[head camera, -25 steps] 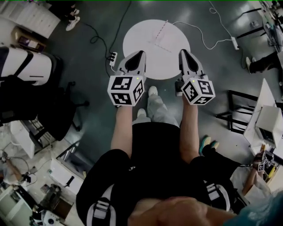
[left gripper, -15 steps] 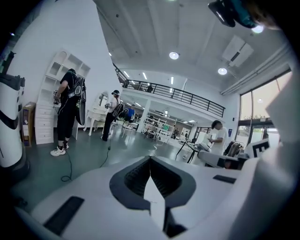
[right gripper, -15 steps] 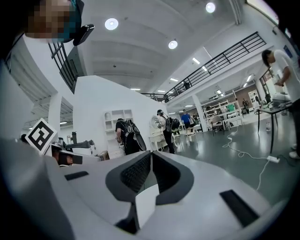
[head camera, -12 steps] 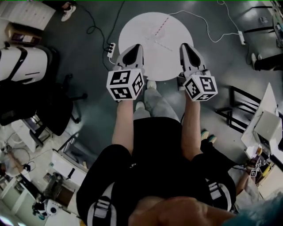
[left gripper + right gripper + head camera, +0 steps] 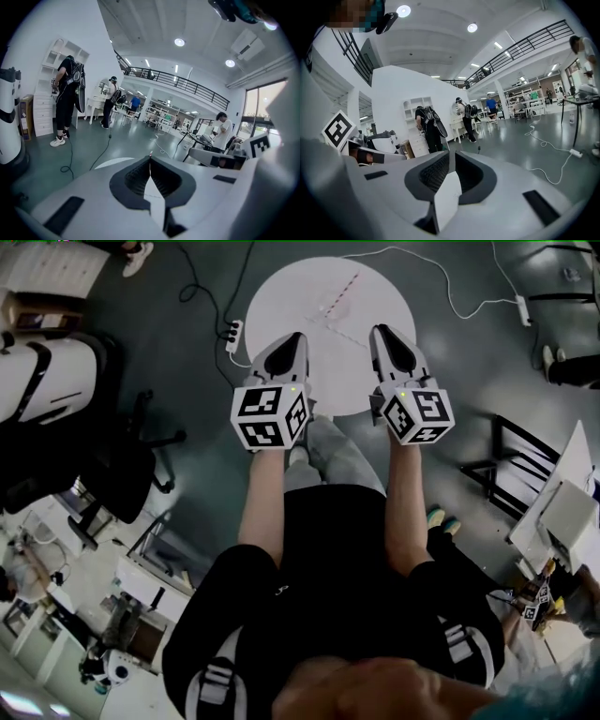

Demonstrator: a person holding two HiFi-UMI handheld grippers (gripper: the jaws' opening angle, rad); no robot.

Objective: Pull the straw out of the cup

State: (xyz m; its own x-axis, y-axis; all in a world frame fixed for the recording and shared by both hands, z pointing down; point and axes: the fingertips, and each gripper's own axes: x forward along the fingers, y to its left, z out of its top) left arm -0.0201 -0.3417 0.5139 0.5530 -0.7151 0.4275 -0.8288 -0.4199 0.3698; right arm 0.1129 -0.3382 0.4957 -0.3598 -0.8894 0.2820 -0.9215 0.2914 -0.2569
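Both grippers have been edging forward: the left gripper (image 5: 294,337) and the right gripper (image 5: 380,332) are now reaching over the near rim of one round white disc (image 5: 281,296), each with its jaws pressed together on nothing. One thin striped straw (image 5: 339,296) is lying flat beyond and between them, slanting from near-left to far-right. Grey floor (image 5: 469,371) is lying open outside both grippers — one power strip (image 5: 230,334) is sitting left of the left one.

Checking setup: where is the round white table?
Head view, top centre: the round white table sits ahead of the person, its near edge under the left gripper and right gripper, a power strip by its left side.
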